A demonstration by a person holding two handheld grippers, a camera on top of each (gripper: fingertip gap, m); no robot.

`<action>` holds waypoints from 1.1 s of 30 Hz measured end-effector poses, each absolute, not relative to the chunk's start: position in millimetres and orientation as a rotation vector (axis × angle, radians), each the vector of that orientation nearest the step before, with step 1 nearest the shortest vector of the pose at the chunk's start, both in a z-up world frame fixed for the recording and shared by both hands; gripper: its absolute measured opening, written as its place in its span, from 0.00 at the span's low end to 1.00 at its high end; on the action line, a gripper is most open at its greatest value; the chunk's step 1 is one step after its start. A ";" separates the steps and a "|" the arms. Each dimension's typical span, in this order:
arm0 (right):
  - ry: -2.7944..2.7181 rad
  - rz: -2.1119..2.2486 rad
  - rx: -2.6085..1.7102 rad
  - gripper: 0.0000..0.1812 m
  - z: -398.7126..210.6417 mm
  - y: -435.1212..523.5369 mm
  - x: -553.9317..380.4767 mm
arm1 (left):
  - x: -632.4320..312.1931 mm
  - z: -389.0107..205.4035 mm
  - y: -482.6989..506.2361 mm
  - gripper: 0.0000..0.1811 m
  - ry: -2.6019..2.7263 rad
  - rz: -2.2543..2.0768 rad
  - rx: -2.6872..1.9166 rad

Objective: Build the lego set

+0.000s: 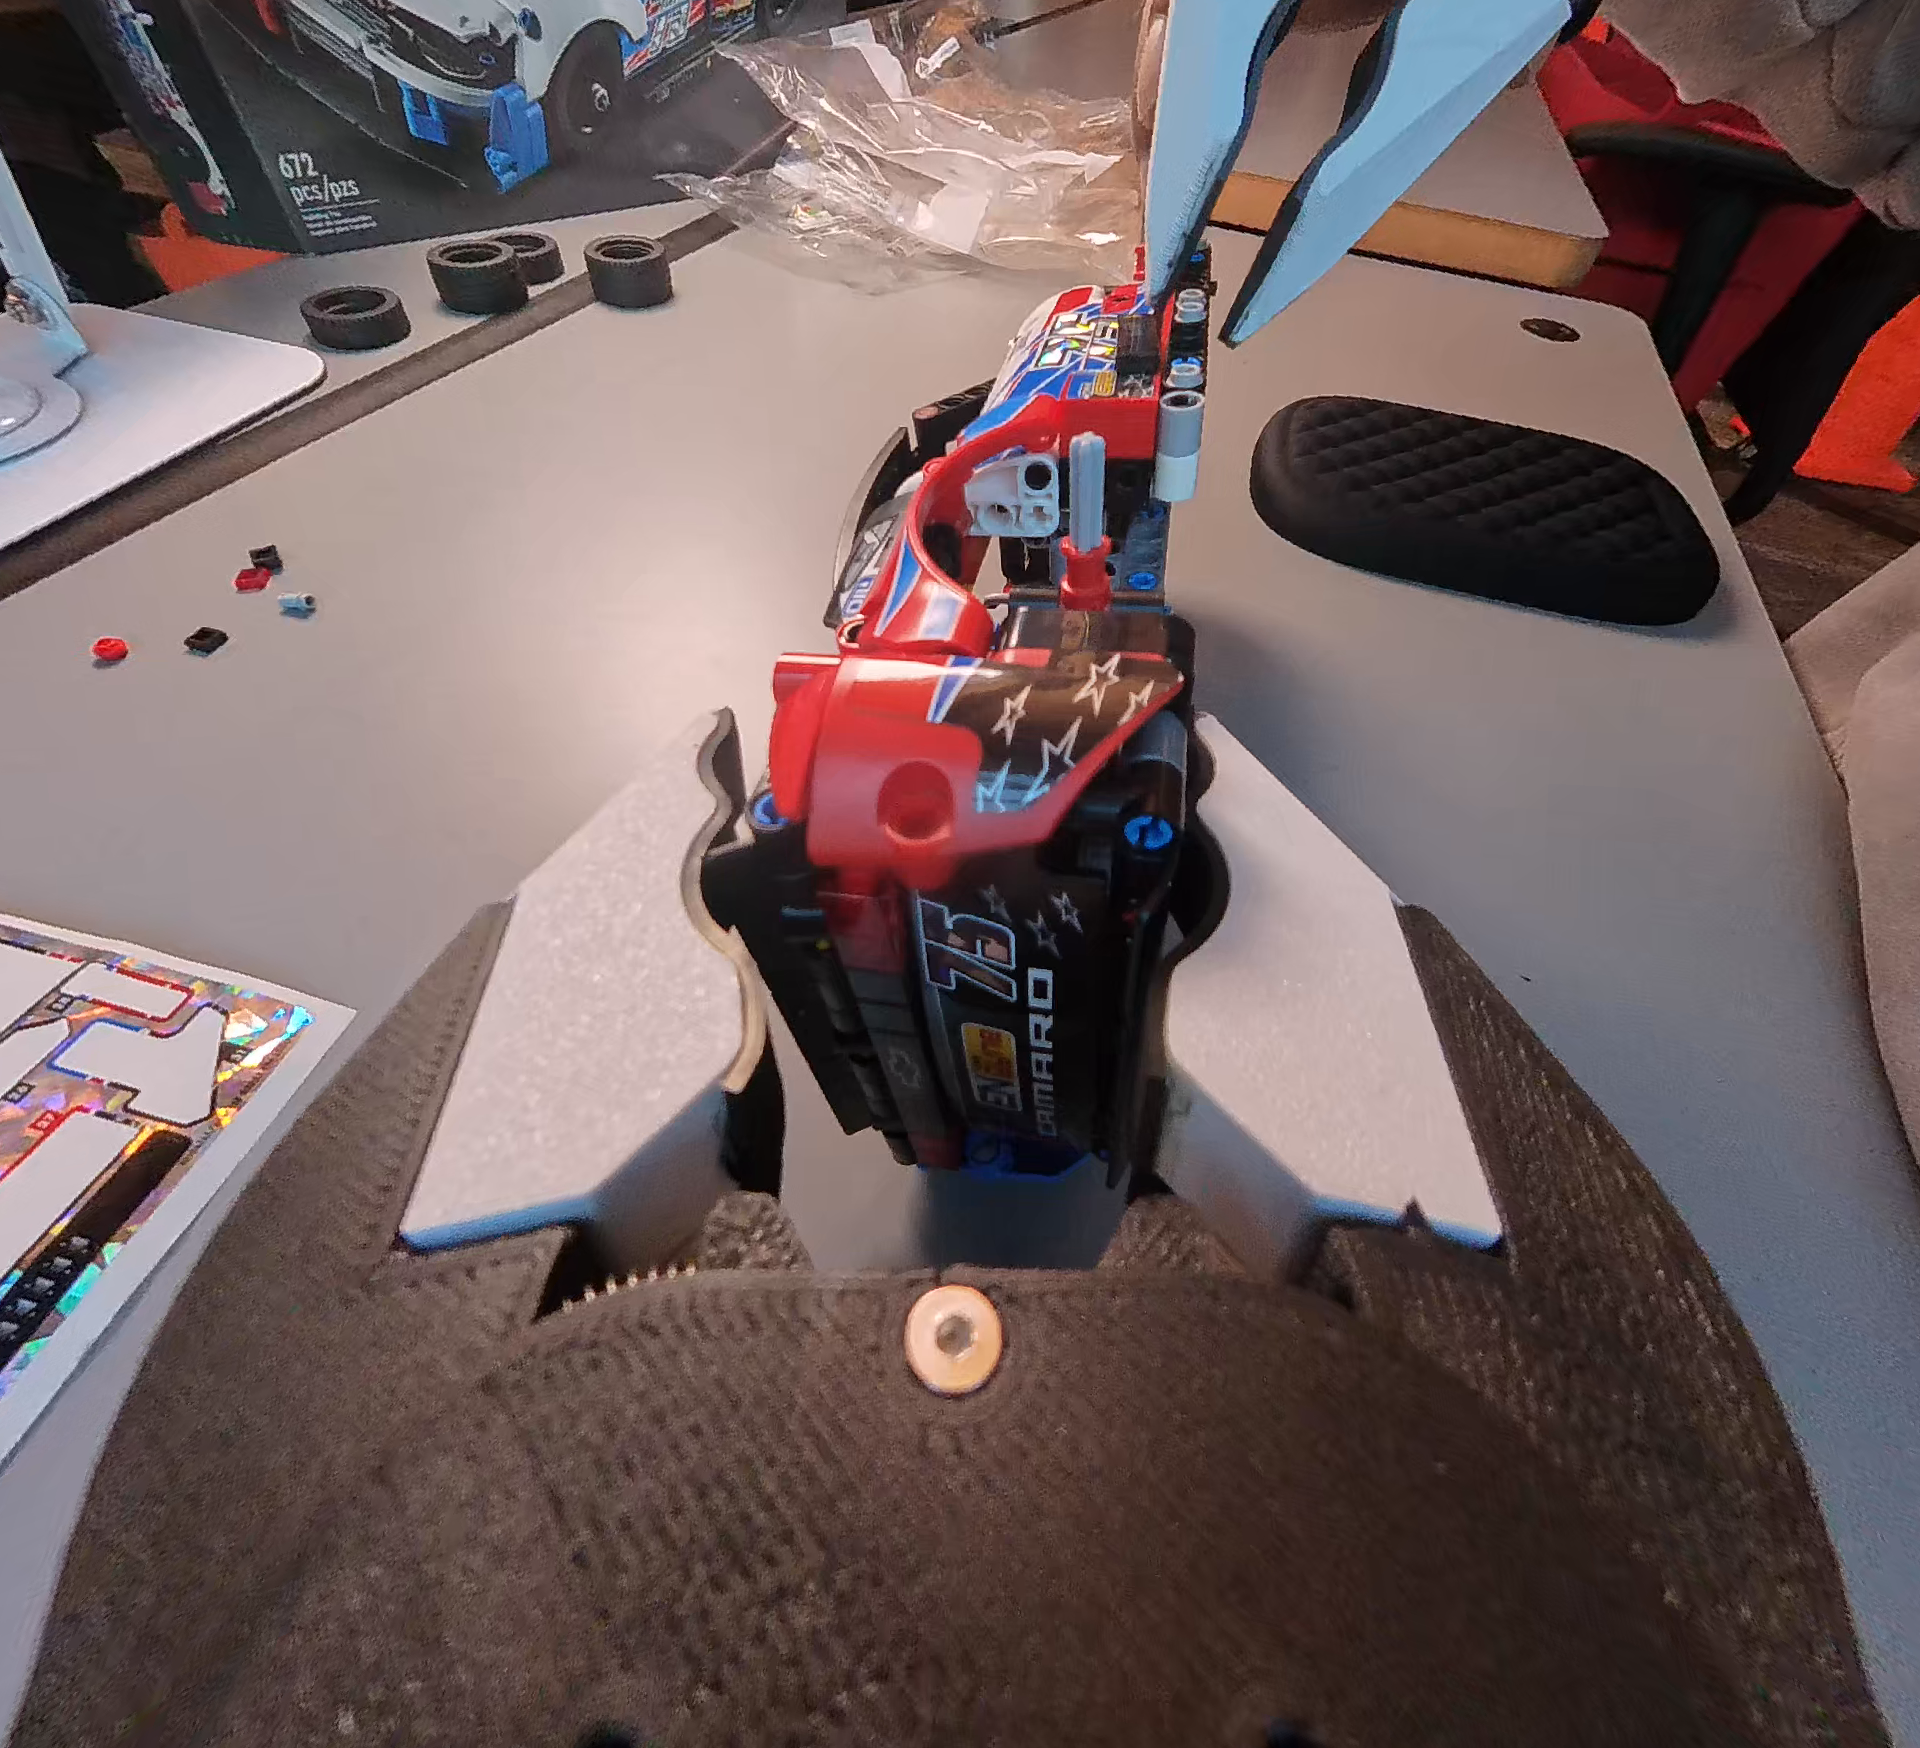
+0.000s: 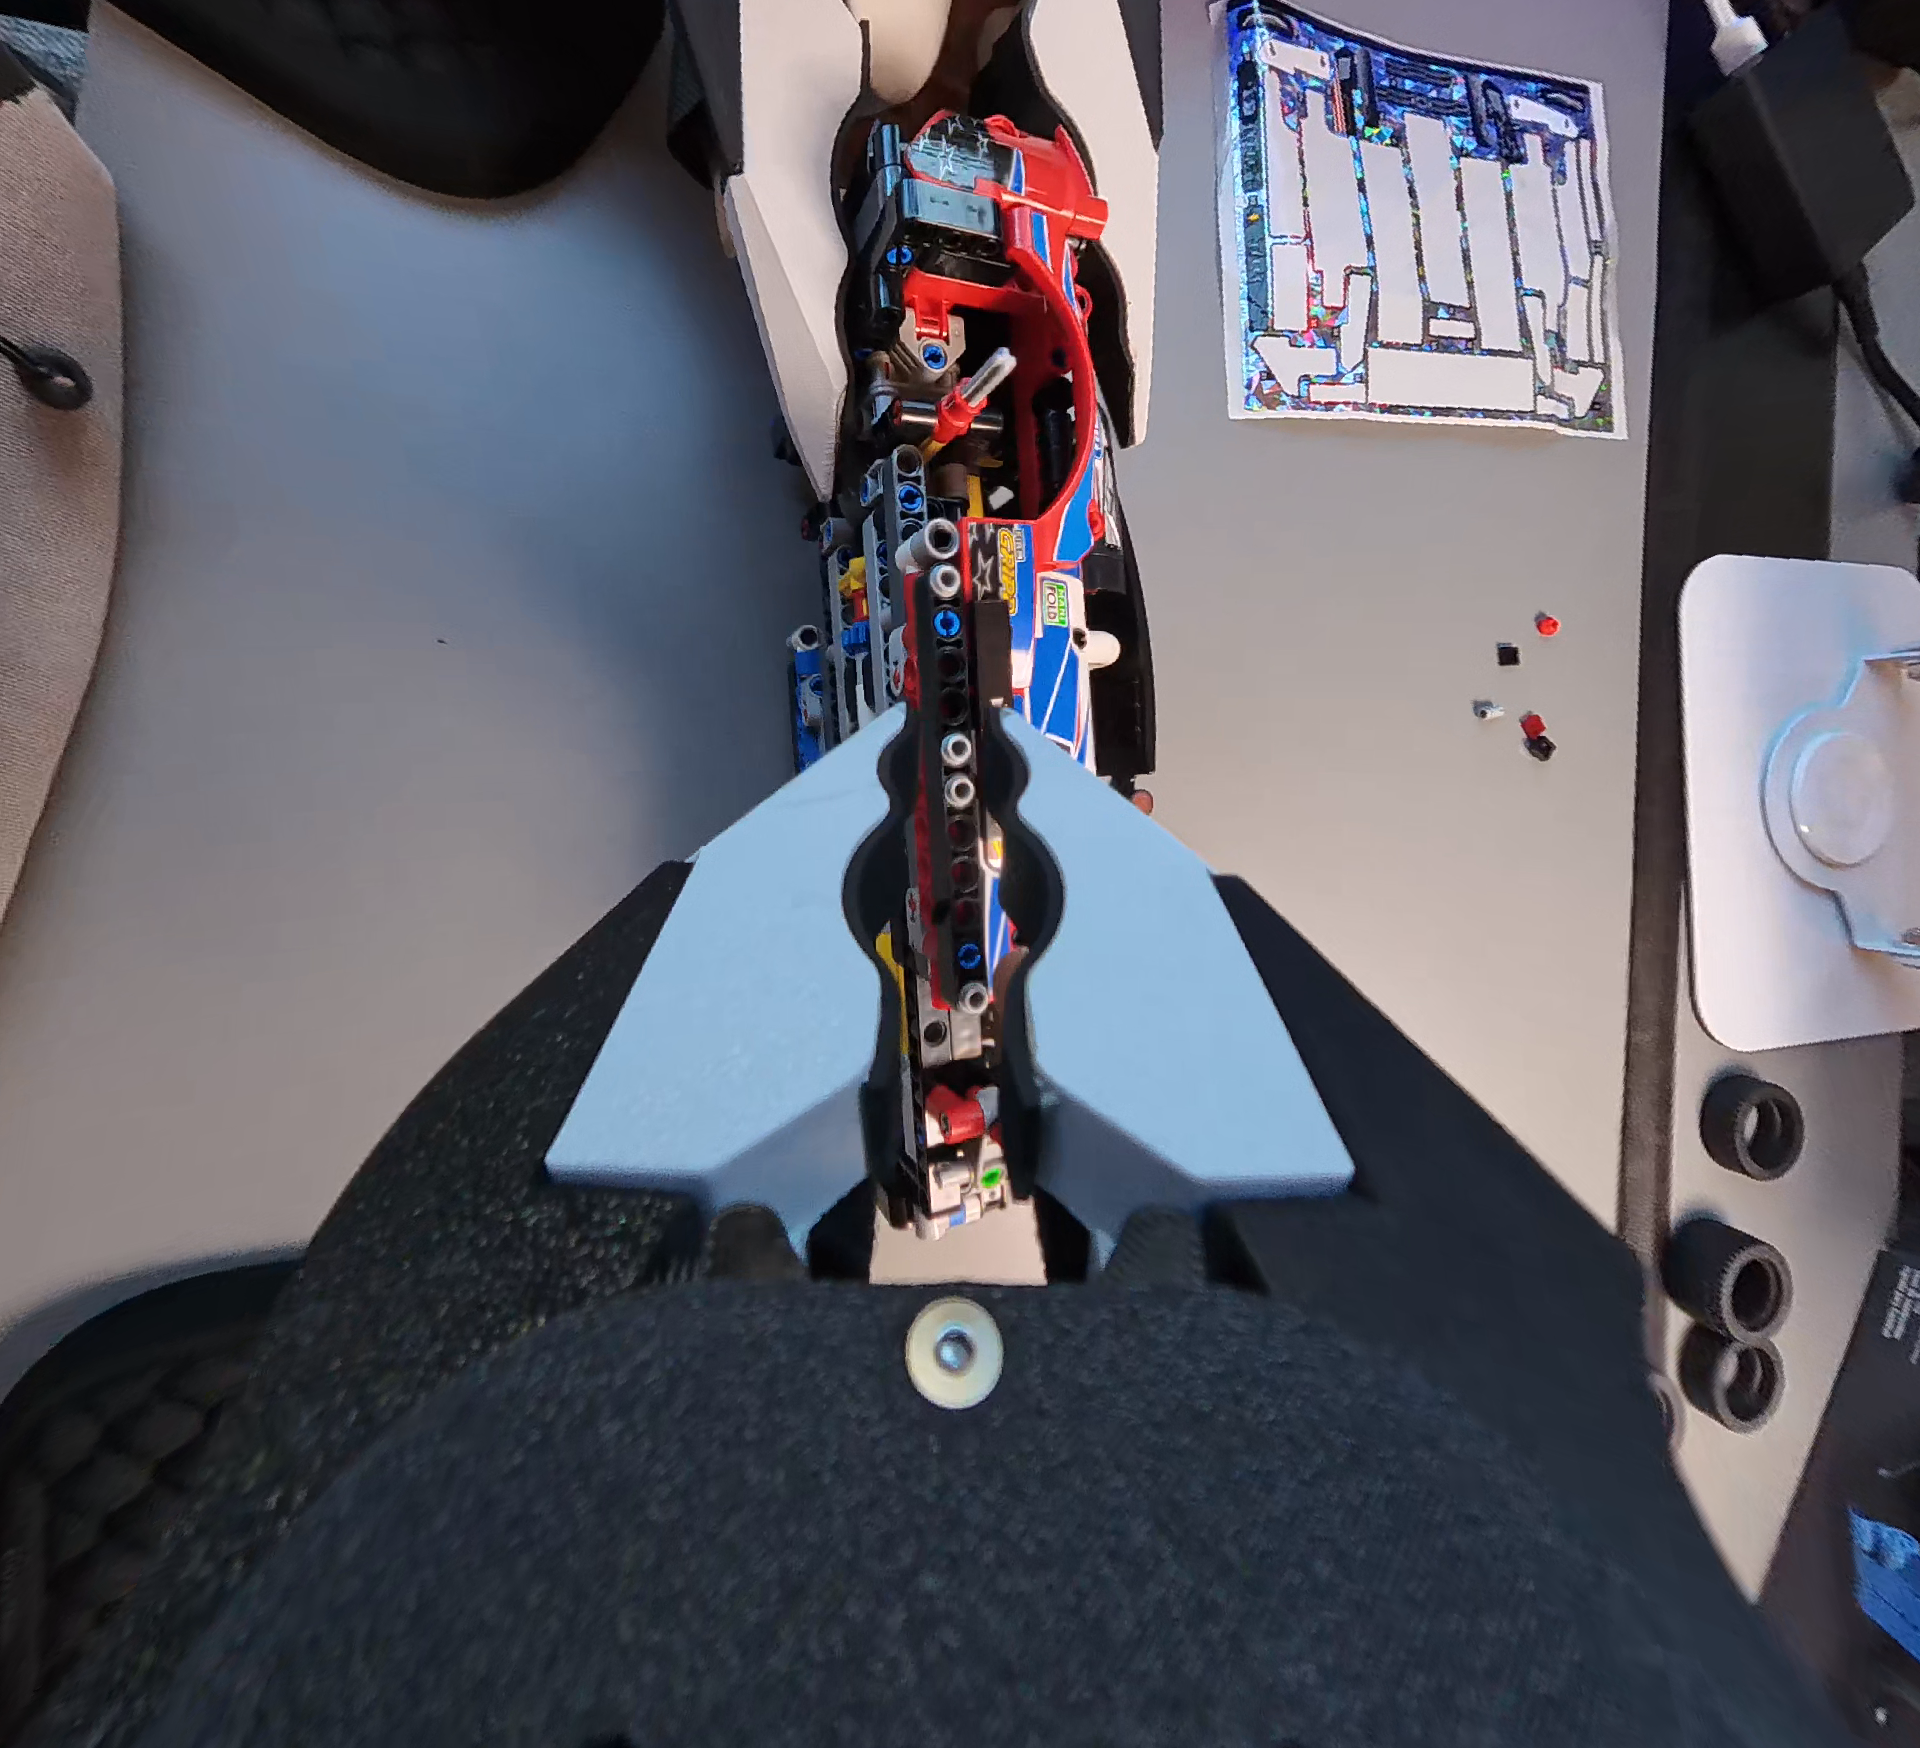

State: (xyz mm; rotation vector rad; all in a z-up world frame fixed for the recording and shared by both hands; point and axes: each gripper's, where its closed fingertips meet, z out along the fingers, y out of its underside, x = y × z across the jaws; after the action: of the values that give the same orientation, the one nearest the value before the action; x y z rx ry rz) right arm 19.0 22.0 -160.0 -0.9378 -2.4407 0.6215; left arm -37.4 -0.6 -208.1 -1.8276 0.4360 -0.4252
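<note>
- We are holding the car on its side above the bench, one hand-held gripper at each end.
- Our left hand-held gripper is closed around the starred red-and-black end, both pads pressing the bodywork.
- Our right hand-held gripper is reaching down over the other end; its jaws are standing narrowly apart around the black holed beam, and we cannot tell whether they are actually pinching it.
- We judge the risk to be twisting: if the two grips are pulling unevenly, panels or pins could be popping loose.
- The grey lever is sticking out and could be getting knocked.
- Around us, four tyres are waiting by the box, with small loose parts, a sticker sheet, empty bags and a black pad.
- Nothing is blocking the car itself.
</note>
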 end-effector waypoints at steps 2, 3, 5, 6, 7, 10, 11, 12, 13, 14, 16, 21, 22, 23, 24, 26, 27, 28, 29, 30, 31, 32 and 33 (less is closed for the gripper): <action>-2.465 0.671 -0.946 0.04 -159.9 18.9 20.7 | -37.3 -208.1 -0.8 0.45 0.439 -0.423 -1.825; -2.474 0.707 -0.958 0.04 -158.1 18.0 21.2 | -37.2 -207.9 -1.0 0.45 0.441 -0.422 -1.823; -2.482 0.788 -0.999 0.05 -152.2 19.0 20.4 | -36.7 -207.6 -1.3 0.45 0.448 -0.417 -1.818; -2.480 0.811 -1.022 0.04 -149.7 22.5 18.4 | -36.3 -207.3 -1.4 0.45 0.454 -0.413 -1.815; -2.476 0.819 -1.040 0.04 -148.0 27.4 15.3 | -35.9 -207.0 -1.7 0.45 0.461 -0.406 -1.810; -2.569 0.858 -1.074 0.03 -150.1 29.0 15.9 | -34.2 -205.8 -2.7 0.45 0.492 -0.376 -1.793; -2.596 0.870 -1.073 0.03 -151.0 27.0 15.4 | -33.8 -205.4 -3.2 0.45 0.504 -0.362 -1.789; -2.640 0.879 -1.065 0.03 -152.5 23.4 17.2 | -33.1 -205.3 -3.8 0.45 0.515 -0.350 -1.786; -2.688 0.883 -1.051 0.04 -154.4 19.3 20.4 | -32.7 -205.0 -4.2 0.45 0.524 -0.338 -1.784; -2.718 0.874 -1.040 0.04 -156.4 16.8 21.7 | -32.3 -204.9 -4.8 0.45 0.533 -0.324 -1.782; -2.772 0.843 -1.034 0.06 -162.4 14.0 24.3 | -31.1 -204.7 -5.8 0.45 0.548 -0.308 -1.778; -2.831 0.880 -1.060 0.04 -164.5 9.0 28.2 | -30.4 -205.2 -6.1 0.45 0.554 -0.302 -1.787; -2.841 0.889 -1.068 0.04 -164.7 8.7 28.8 | -30.1 -205.1 -6.2 0.45 0.558 -0.300 -1.785; -2.851 0.900 -1.076 0.03 -164.8 8.3 29.0 | -29.8 -205.1 -6.3 0.45 0.561 -0.299 -1.784; -2.854 0.906 -1.081 0.03 -164.7 8.6 28.4 | -30.1 -205.2 -6.3 0.45 0.559 -0.301 -1.785; -2.854 0.911 -1.096 0.03 -164.0 9.9 26.6 | -30.8 -205.4 -6.1 0.45 0.551 -0.311 -1.787; -2.856 0.909 -1.105 0.03 -163.8 10.6 26.2 | -30.9 -205.3 -6.0 0.45 0.549 -0.311 -1.787; -2.858 0.899 -1.110 0.03 -163.7 11.4 25.7 | -31.0 -205.4 -5.8 0.45 0.546 -0.312 -1.788; -2.857 0.883 -1.110 0.03 -163.1 12.1 25.2 | -31.2 -205.5 -5.7 0.45 0.543 -0.313 -1.789; -2.855 0.872 -1.101 0.02 -160.9 12.1 24.8 | -31.2 -205.5 -5.8 0.45 0.543 -0.313 -1.789; -2.847 0.868 -1.094 0.02 -157.3 11.4 24.0 | -31.2 -205.4 -6.0 0.45 0.545 -0.312 -1.789; -2.838 0.863 -1.090 0.02 -153.8 10.6 23.3 | -31.1 -205.4 -6.1 0.45 0.546 -0.311 -1.788; -2.835 0.856 -1.088 0.02 -151.0 9.6 23.2 | -31.1 -205.4 -5.9 0.45 0.546 -0.311 -1.788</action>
State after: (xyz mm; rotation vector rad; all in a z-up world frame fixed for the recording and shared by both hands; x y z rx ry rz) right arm 23.2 9.6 -151.0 -1.0877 -2.8346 0.8558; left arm -31.1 -5.9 -205.4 -1.7882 0.5456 -0.3107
